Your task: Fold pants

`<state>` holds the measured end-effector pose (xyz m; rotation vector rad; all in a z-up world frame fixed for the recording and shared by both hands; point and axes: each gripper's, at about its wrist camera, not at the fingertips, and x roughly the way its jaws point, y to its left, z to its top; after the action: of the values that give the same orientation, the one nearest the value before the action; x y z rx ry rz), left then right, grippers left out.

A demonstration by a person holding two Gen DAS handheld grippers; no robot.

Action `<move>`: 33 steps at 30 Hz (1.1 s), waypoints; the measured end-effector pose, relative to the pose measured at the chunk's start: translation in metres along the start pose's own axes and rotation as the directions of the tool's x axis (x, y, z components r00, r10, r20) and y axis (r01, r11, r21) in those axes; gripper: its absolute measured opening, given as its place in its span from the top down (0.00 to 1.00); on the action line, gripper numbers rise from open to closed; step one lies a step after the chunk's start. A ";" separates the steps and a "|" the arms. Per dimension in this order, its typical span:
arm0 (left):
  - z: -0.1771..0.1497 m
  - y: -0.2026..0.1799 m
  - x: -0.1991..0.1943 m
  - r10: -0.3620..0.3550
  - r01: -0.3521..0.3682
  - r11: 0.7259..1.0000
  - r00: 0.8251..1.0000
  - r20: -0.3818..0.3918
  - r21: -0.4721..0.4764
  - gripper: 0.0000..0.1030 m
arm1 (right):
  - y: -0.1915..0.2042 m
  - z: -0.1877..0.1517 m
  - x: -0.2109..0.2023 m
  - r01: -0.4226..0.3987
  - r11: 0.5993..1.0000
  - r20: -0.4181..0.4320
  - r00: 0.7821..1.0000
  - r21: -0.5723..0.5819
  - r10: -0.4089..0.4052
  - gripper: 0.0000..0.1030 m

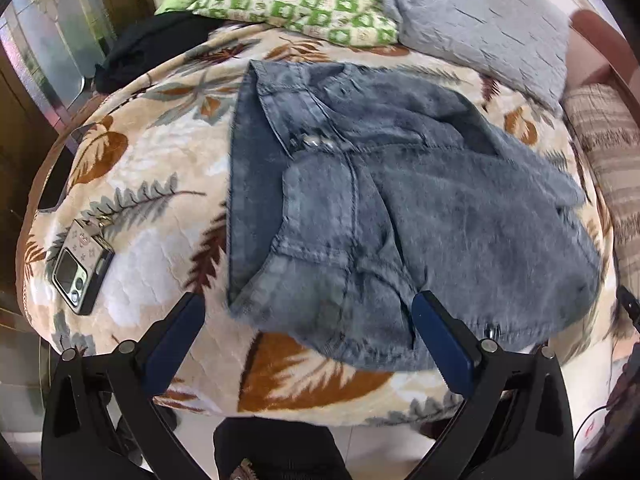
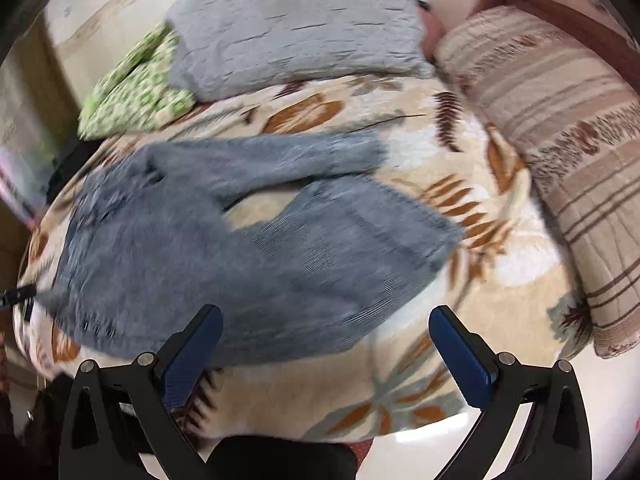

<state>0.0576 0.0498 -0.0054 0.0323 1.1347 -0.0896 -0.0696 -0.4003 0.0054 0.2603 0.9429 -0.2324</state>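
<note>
Our left gripper (image 1: 308, 312) hangs released over the pants' (image 1: 360, 200) near edge; our right gripper (image 2: 326, 326) is spread too, empty. The pants lie on the blanket (image 1: 152, 168), waist left, legs running right, so each gripper is nearer its own end. Only the right view shows the legs splayed apart; only the left shows the phone (image 1: 80, 268).

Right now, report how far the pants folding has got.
Done: the pants lie bunched on the leaf blanket, legs apart in the right wrist view. In hand: nothing; left gripper and right gripper hang open. Left: smoothing and every fold.
</note>
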 end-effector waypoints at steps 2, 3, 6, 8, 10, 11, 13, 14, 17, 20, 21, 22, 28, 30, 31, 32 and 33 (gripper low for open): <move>0.011 0.008 0.000 0.026 -0.025 0.999 1.000 0.004 -0.025 0.00 | -0.022 0.011 0.003 0.025 0.999 0.008 1.000 0.042 -0.025 0.00; 0.016 0.013 0.001 0.033 -0.032 0.999 0.999 0.005 -0.039 0.00 | -0.031 0.016 0.005 0.034 0.998 0.006 0.999 0.061 -0.034 0.00; 0.024 0.030 0.011 0.050 -0.052 0.994 0.998 -0.027 -0.092 0.00 | -0.060 0.032 0.026 0.057 0.993 -0.025 0.998 0.108 -0.055 0.00; 0.019 0.041 0.021 0.037 -0.046 0.989 0.997 -0.063 -0.139 0.00 | -0.073 0.039 0.045 0.071 0.989 -0.059 0.996 0.128 -0.064 0.00; 0.010 0.048 0.030 0.007 -0.024 0.984 0.996 -0.094 -0.175 0.00 | -0.083 0.042 0.061 0.085 0.985 -0.089 0.993 0.151 -0.072 0.00; 0.005 0.050 0.034 -0.010 -0.011 0.982 0.994 -0.111 -0.187 0.00 | -0.088 0.043 0.070 0.088 0.982 -0.108 0.992 0.165 -0.071 0.00; -0.003 0.049 0.041 -0.033 0.004 0.979 0.990 -0.136 -0.206 0.00 | -0.091 0.042 0.082 0.083 0.980 -0.132 0.990 0.179 -0.060 0.00; -0.006 0.049 0.043 -0.045 0.013 0.977 0.988 -0.145 -0.215 0.00 | -0.091 0.042 0.087 0.069 0.980 -0.138 0.989 0.187 -0.043 0.01; -0.012 0.046 0.053 -0.100 0.053 0.965 0.980 -0.173 -0.258 0.00 | -0.087 0.039 0.097 0.035 0.979 -0.150 0.989 0.203 -0.004 0.01; -0.015 0.039 0.061 -0.179 0.114 0.946 0.964 -0.196 -0.303 0.00 | -0.081 0.038 0.106 0.035 0.980 -0.172 0.985 0.198 0.000 0.01; -0.016 0.036 0.065 -0.205 0.133 0.940 0.956 -0.209 -0.315 0.00 | -0.079 0.037 0.108 0.035 0.980 -0.175 0.985 0.196 0.000 0.02; -0.016 0.033 0.068 -0.219 0.142 0.935 0.951 -0.217 -0.324 0.00 | -0.077 0.036 0.109 0.036 0.981 -0.173 0.985 0.193 -0.002 0.03; -0.015 0.036 0.070 -0.284 0.194 0.882 0.946 -0.155 -0.429 0.17 | -0.080 0.037 0.108 -0.056 0.968 -0.145 0.985 0.245 0.094 0.87; -0.012 0.037 0.065 -0.294 0.207 0.879 0.945 -0.146 -0.430 0.50 | -0.083 0.038 0.102 -0.075 0.966 -0.110 0.988 0.248 0.105 0.89; -0.010 0.037 0.061 -0.274 0.193 0.888 0.951 -0.144 -0.417 0.70 | -0.085 0.038 0.095 -0.097 0.962 -0.080 0.989 0.256 0.121 0.91; -0.008 0.036 0.057 -0.258 0.184 0.896 0.956 -0.139 -0.404 0.85 | -0.087 0.040 0.088 -0.119 0.957 -0.050 0.989 0.266 0.137 0.91; -0.007 0.036 0.052 -0.253 0.184 0.900 0.959 -0.129 -0.394 0.89 | -0.089 0.041 0.079 -0.139 0.952 -0.021 0.988 0.271 0.150 0.92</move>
<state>0.0761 0.0835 -0.0557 -0.4435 1.3155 -0.0674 -0.0210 -0.5040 -0.0470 0.5852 0.9280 -0.2204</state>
